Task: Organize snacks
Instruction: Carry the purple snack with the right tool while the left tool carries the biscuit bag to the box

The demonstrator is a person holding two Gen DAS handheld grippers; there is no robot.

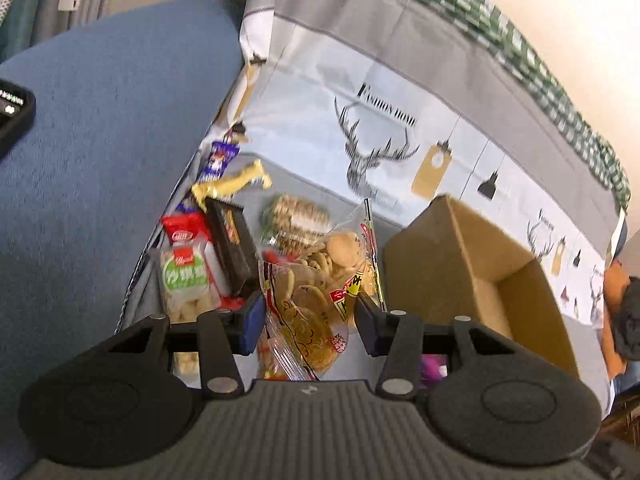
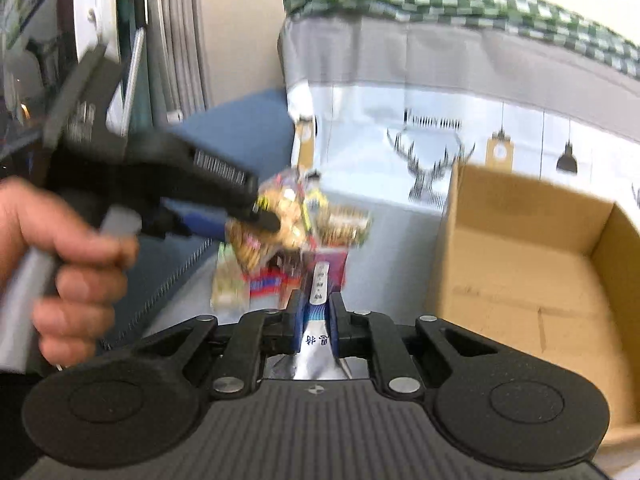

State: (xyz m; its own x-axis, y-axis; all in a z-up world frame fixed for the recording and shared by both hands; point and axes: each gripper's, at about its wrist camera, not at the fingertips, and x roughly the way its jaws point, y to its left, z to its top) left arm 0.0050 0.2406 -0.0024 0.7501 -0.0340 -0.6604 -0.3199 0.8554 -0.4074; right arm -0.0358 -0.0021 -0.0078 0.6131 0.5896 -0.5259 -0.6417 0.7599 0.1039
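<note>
My left gripper (image 1: 310, 316) is closed on a clear bag of round biscuits (image 1: 320, 280), its blue pads pressing the bag's sides above a snack pile (image 1: 224, 240). The right wrist view shows that gripper (image 2: 256, 208) carrying the blurred bag (image 2: 276, 220). My right gripper (image 2: 316, 312) is shut on a silver and blue snack packet (image 2: 316, 328), held upright between its pads. An open cardboard box (image 1: 480, 264) stands right of the pile; it also shows in the right wrist view (image 2: 528, 264).
A red and green rice cracker pack (image 1: 186, 272), a black box (image 1: 232, 240) and a yellow wrapper (image 1: 232, 184) lie in the pile. A blue cushion (image 1: 100, 160) is on the left. A deer-print cloth (image 1: 380, 128) hangs behind.
</note>
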